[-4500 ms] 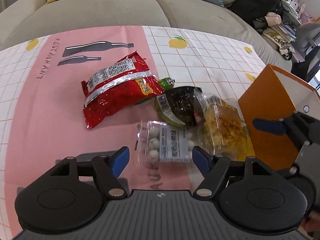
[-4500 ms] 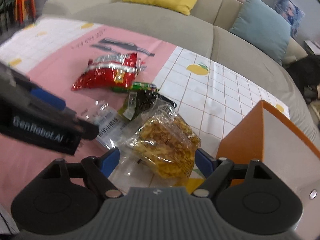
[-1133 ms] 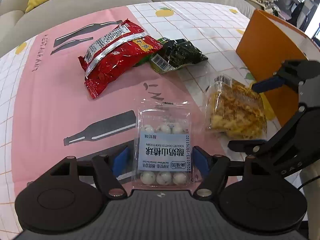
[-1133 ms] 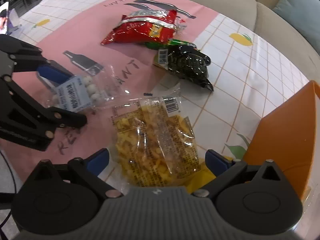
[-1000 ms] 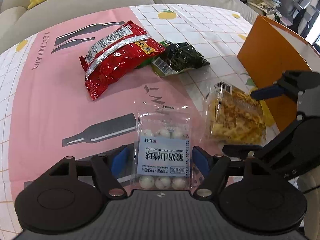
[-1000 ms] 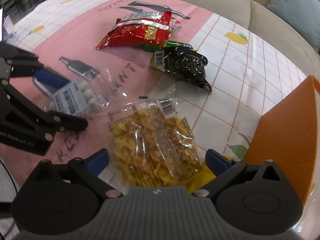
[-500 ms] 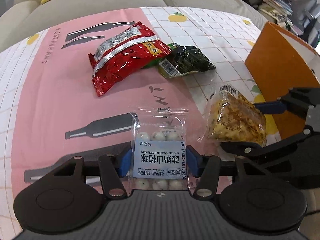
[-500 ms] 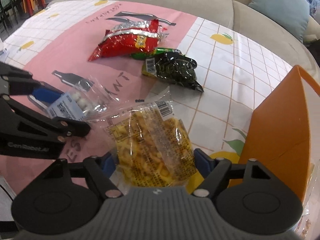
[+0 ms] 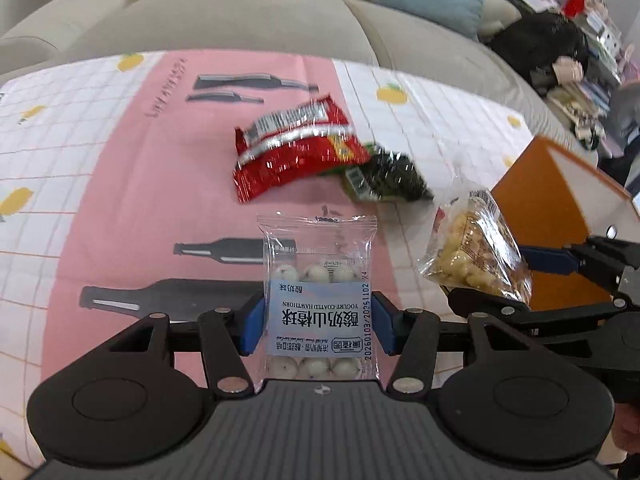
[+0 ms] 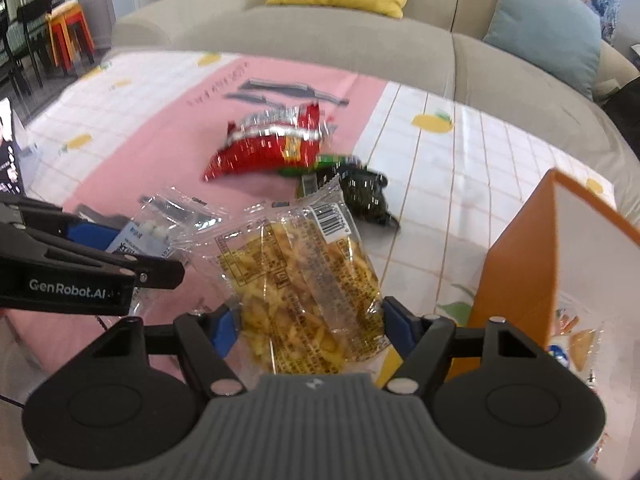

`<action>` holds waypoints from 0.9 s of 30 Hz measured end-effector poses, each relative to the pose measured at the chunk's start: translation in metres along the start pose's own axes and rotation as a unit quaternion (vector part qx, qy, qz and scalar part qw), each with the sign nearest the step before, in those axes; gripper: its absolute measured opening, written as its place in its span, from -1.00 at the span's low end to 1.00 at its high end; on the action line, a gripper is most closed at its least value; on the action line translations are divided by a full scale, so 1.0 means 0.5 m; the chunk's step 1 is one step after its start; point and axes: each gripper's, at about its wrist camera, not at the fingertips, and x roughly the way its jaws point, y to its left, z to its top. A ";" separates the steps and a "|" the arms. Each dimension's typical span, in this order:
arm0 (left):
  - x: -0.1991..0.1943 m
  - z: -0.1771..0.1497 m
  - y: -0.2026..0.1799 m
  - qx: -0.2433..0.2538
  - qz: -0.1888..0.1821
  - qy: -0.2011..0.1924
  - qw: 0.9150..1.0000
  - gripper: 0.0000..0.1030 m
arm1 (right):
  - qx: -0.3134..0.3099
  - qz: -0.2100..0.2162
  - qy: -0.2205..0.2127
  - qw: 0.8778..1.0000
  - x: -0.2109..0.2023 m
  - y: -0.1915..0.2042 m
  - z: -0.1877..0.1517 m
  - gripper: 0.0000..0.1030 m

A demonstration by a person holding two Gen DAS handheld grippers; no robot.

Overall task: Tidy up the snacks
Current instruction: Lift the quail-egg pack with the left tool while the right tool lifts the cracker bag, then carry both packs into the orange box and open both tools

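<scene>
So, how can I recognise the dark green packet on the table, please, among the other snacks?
Start at the pink and white tablecloth in front of the grey sofa and find the red snack bag lying near its middle. The dark green packet lies against the red bag's right end. It alone is dark and crinkled; the other packets are red or clear.

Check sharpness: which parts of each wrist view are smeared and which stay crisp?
Left wrist view: the red bag and dark green packet on the table are motion-smeared; the held candy packet stays crisp, its label readable. Right wrist view: the same red bag is streaked, the held yellow snack bag is sharper. Both views bow the sofa with fisheye distortion.
</scene>
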 end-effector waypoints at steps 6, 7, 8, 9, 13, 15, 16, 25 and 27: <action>-0.063 0.012 -0.017 -0.010 0.002 -0.016 1.000 0.21 | 0.013 0.007 -0.024 1.000 -0.066 -0.008 0.009 0.37; -0.073 0.014 -0.021 -0.012 0.001 -0.016 1.000 0.21 | 0.016 0.009 -0.026 0.999 -0.079 -0.011 0.010 0.36; -0.083 0.016 -0.026 -0.013 -0.001 -0.016 1.000 0.21 | 0.019 0.010 -0.029 0.999 -0.091 -0.013 0.010 0.36; -0.090 0.017 -0.031 -0.014 -0.002 -0.017 1.000 0.21 | 0.021 0.012 -0.032 0.999 -0.104 -0.016 0.010 0.36; -0.126 0.021 -0.063 -0.005 -0.009 -0.027 1.000 0.21 | 0.037 0.014 -0.043 0.998 -0.159 -0.037 0.007 0.36; -0.143 0.026 -0.083 0.000 -0.017 -0.033 0.999 0.21 | 0.052 0.017 -0.048 0.997 -0.185 -0.054 0.004 0.36; -0.152 0.028 -0.095 0.003 -0.023 -0.036 0.999 0.21 | 0.059 0.018 -0.052 0.997 -0.200 -0.064 0.003 0.36; -0.190 0.054 -0.224 0.043 -0.094 -0.046 0.994 0.21 | 0.096 0.002 -0.078 0.992 -0.315 -0.159 -0.026 0.36; -0.189 0.063 -0.258 0.053 -0.110 -0.044 0.991 0.21 | 0.096 -0.008 -0.078 0.992 -0.334 -0.182 -0.036 0.36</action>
